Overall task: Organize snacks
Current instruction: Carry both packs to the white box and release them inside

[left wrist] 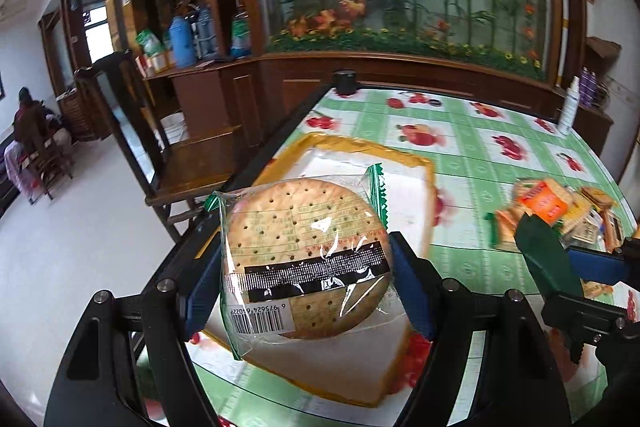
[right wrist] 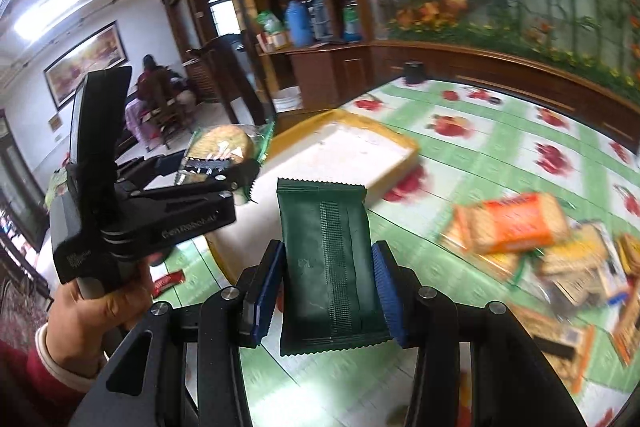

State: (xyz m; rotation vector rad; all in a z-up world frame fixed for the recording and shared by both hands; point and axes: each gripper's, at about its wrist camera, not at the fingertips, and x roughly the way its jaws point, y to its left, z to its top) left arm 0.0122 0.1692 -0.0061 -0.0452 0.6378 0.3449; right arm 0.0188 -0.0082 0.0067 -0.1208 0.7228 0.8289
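Note:
My left gripper (left wrist: pixel 308 263) is shut on a round cracker packet (left wrist: pixel 304 247) in clear wrap with green ends. It hangs over a white tray with a yellow rim (left wrist: pixel 416 163). In the right wrist view the same cracker packet (right wrist: pixel 222 143) sits in the left gripper (right wrist: pixel 224 159), which a hand (right wrist: pixel 92 311) holds left of the tray (right wrist: pixel 360 147). My right gripper (right wrist: pixel 328 287) is shut on a dark green packet (right wrist: pixel 328 259), held upright above the table near the tray's front corner. The green packet (left wrist: pixel 544 251) also shows at the right of the left wrist view.
A loose pile of biscuit packets (right wrist: pixel 532 243) lies on the green fruit-print tablecloth (left wrist: pixel 480 155) right of the tray. A red wrapper (right wrist: pixel 168 281) lies at the near left. A black cylinder (left wrist: pixel 346 81) and a white bottle (left wrist: pixel 570 107) stand at the far edge. A wooden chair (left wrist: pixel 180 155) stands left of the table.

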